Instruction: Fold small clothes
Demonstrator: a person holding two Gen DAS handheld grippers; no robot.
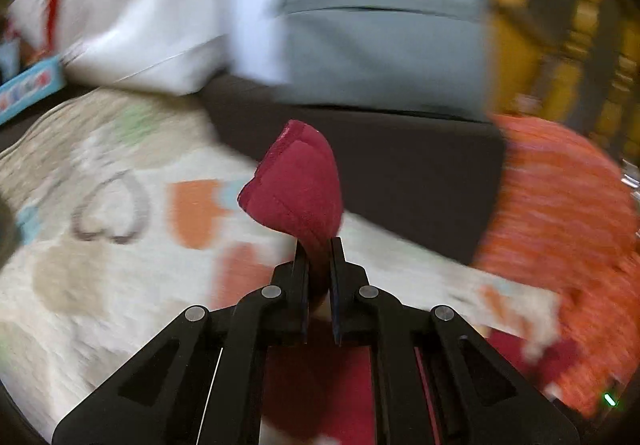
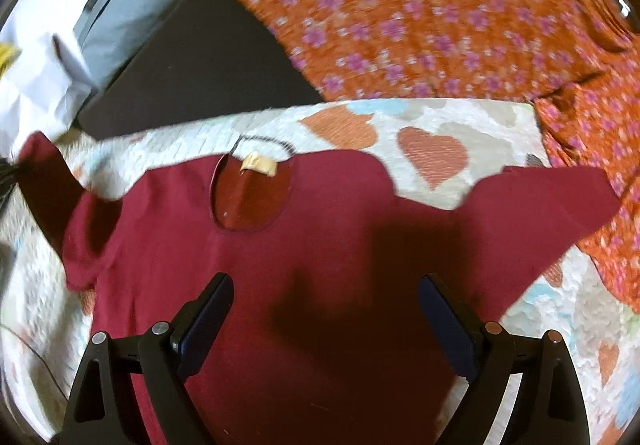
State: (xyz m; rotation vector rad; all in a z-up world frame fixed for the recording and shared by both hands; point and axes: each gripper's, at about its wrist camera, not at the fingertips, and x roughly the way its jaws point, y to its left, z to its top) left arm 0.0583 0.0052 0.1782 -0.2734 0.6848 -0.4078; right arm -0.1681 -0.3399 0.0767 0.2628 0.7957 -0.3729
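Observation:
A small dark red T-shirt (image 2: 320, 245) lies spread on a pale quilt with heart shapes (image 2: 432, 133), its round neck opening with a tan label (image 2: 258, 165) facing up. My right gripper (image 2: 326, 297) is open just above the shirt's body, jaws wide apart and empty. My left gripper (image 1: 319, 249) is shut on a bunched piece of the red shirt (image 1: 298, 185), which sticks up between the fingers. In the right wrist view the shirt's left sleeve (image 2: 48, 177) is lifted at the frame's left edge.
An orange flowered cloth (image 2: 420, 13) lies beyond and right of the quilt. A dark flat surface (image 2: 192, 73), a grey bag (image 1: 380, 41) and a white bag (image 1: 132, 17) sit behind. Yellow wooden posts (image 1: 580, 25) stand at far right. The left view is motion-blurred.

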